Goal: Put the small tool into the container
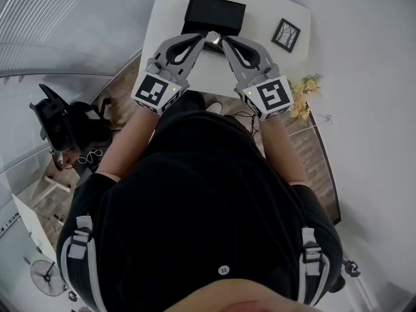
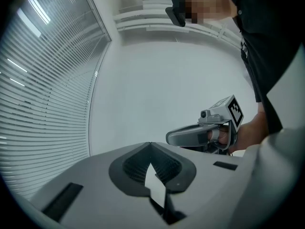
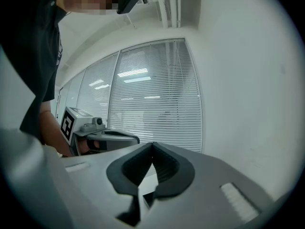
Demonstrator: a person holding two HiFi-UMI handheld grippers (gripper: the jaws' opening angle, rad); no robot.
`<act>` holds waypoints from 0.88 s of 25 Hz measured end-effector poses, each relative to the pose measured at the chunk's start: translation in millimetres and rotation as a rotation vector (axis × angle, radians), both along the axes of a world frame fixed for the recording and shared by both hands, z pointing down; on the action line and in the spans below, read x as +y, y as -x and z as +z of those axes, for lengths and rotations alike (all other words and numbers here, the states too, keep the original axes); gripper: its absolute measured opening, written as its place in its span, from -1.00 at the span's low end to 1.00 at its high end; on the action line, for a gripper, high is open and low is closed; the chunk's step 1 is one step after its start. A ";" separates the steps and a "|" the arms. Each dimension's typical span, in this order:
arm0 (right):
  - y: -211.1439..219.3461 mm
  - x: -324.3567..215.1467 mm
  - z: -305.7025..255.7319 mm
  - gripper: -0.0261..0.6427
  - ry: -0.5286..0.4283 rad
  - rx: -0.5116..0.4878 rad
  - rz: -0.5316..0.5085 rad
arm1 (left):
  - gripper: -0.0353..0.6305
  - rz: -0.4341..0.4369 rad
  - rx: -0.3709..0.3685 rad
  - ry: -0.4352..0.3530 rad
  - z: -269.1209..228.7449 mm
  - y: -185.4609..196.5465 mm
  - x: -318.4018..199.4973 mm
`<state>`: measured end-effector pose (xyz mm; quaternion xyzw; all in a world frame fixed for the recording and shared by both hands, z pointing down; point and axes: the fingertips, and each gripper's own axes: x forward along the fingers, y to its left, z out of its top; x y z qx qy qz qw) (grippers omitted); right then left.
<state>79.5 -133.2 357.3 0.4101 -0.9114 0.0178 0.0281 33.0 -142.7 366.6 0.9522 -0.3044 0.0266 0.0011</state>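
Where the two claw tips nearly meet in the head view, a small pale grey piece [image 1: 212, 38] shows just at the near edge of the black container [image 1: 215, 13]. It is too small to tell whether it is the small tool, and neither claw grips it. The container sits on the white table [image 1: 260, 18] at 12 o'clock from the person, with a framed picture [image 1: 286, 35] at its 3 o'clock, apart from it. The left claw [image 1: 203, 39] reaches in from 7 o'clock and the right claw [image 1: 225, 41] from 5 o'clock. Their tips are close together over the table's near edge, and each marker cube sits back toward the person's forearm. In the left gripper view the jaws stand together with the tips touching, and only bare wall shows through the slit below them. In the right gripper view the jaws likewise meet at the tips with nothing between them. Each gripper view catches the other claw, held in a hand, off to the side, and the right one also shows window blinds [image 3: 152, 94] behind. Around the table, yellow flowers [image 1: 303, 96] stand at the person's 3 o'clock, a black chair [image 1: 62, 122] at 9 o'clock, and a small fan [image 1: 45, 277] on the floor at 8 o'clock.
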 end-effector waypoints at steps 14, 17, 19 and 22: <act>9.6 15.1 1.0 -0.89 -0.014 0.001 0.025 | -0.87 0.033 0.008 -0.022 -4.9 7.8 17.9; 8.5 19.4 2.2 -0.89 -0.012 0.004 0.033 | -0.87 0.046 0.007 -0.025 -6.1 4.7 22.7; 7.5 21.9 2.8 -0.89 -0.010 0.004 0.040 | -0.87 0.050 0.013 -0.024 -6.4 3.7 24.7; 7.7 25.5 2.7 -0.89 -0.011 0.006 0.046 | -0.87 0.053 0.019 -0.021 -5.3 4.7 27.2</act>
